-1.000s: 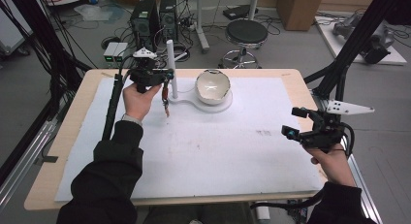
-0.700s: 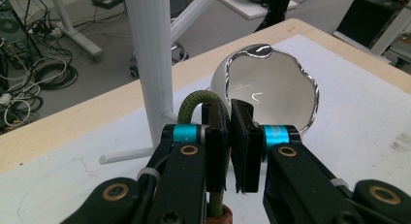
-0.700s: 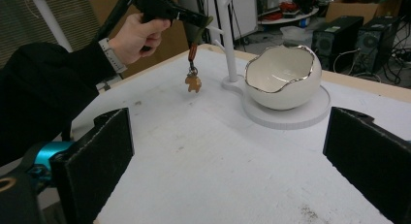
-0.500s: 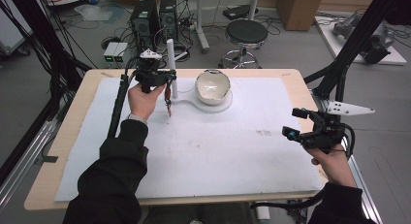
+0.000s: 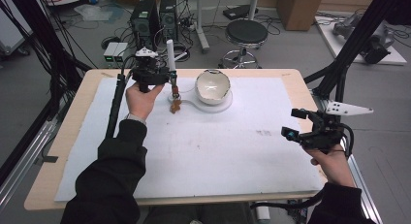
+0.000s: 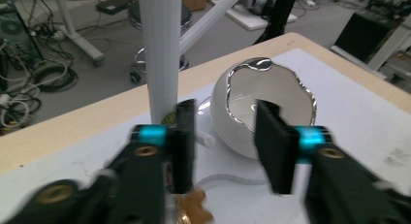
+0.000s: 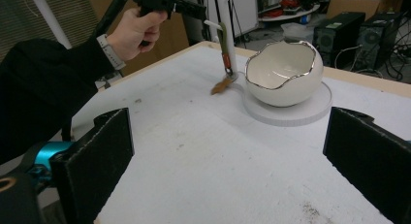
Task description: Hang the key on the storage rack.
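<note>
Left gripper at the stand, right gripper waiting

Your left gripper (image 5: pixel 169 78) hovers by the white post (image 5: pixel 170 49) beside the egg-shaped bowl (image 5: pixel 212 87), jaws parted, gripping nothing, above a brown ornament (image 5: pixel 175 106) hanging near the bench (image 5: pixel 87 95). Your right gripper (image 5: pixel 303 124) idles wide open, probably kept clear.

Even, bright indoor light falls from overhead, so the white mat (image 5: pixel 208 146) on the table reads pale and nearly shadowless, with only soft, faint shade under the bowl (image 5: pixel 212 87) and the person's arm. In the left gripper view the close black jaws and the white post (image 6: pixel 160 54) are soft and smeared, while the bowl's silver rim (image 6: pixel 264 64) carries small bright glints. The right gripper view is sharper at mid-distance, but its own near jaws are blurred and lines bend at the frame edges.
</note>
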A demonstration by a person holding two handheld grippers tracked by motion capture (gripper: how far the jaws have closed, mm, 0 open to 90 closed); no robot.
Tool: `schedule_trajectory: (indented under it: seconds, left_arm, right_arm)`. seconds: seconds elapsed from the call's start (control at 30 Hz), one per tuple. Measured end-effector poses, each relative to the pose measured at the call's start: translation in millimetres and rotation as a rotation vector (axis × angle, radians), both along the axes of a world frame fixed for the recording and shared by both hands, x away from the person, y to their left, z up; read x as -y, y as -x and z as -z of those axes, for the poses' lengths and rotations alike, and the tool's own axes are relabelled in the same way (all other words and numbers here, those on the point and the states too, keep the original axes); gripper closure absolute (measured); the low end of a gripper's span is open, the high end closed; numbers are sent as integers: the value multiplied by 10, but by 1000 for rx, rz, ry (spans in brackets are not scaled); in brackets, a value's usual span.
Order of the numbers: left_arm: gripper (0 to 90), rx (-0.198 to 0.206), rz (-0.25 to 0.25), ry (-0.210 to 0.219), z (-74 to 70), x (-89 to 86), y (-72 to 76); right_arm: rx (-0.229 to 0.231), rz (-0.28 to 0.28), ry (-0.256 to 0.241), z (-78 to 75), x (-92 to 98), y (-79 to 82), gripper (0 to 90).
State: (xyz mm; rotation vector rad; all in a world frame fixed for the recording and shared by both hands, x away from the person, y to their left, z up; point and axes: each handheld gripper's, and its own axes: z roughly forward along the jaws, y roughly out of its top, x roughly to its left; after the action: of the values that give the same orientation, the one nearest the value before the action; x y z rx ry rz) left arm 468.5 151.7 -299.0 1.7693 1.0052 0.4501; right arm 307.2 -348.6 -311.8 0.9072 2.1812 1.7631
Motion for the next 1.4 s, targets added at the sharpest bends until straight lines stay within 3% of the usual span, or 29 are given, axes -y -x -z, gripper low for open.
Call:
schedule_trajectory:
  seconds: [0.1,0.17,0.33,0.63,0.77,0.87,1.0,1.1,1.2,1.4]
  left_arm:
    - [341,15,41,57,-36,-72,55]
    - [195,47,50,70,-74,-108,136]
    - [127,89,104,96,-151,-225,386]
    - [110,139,156,176,-181,-653,926]
    - [95,163,137,193,-133,-840,1153]
    - [95,181,113,185,-84,-984,1320]
    - [95,186,124,173,-27,-1169,1530]
    - [95,207,133,170,-12,-1257,1663]
    - [95,207,146,139,-10,-1323,1782]
    - [95,224,142,124,-4,-1449,1956]
  right_arm:
    - [0,-1,5,3,-1,-5,31]
    - [1,1,6,6,0,-5,31]
    - [11,31,4,8,24,-9,31]
    - [31,72,5,-13,93,-6,31]
    - [41,86,-2,-19,100,-27,32]
    - [38,97,3,-20,101,-45,31]
    - [49,108,6,-25,124,-63,31]
    - [48,119,0,-31,146,-70,31]
    - [52,129,-10,-39,161,-68,32]
    - [72,159,14,-58,157,-52,31]
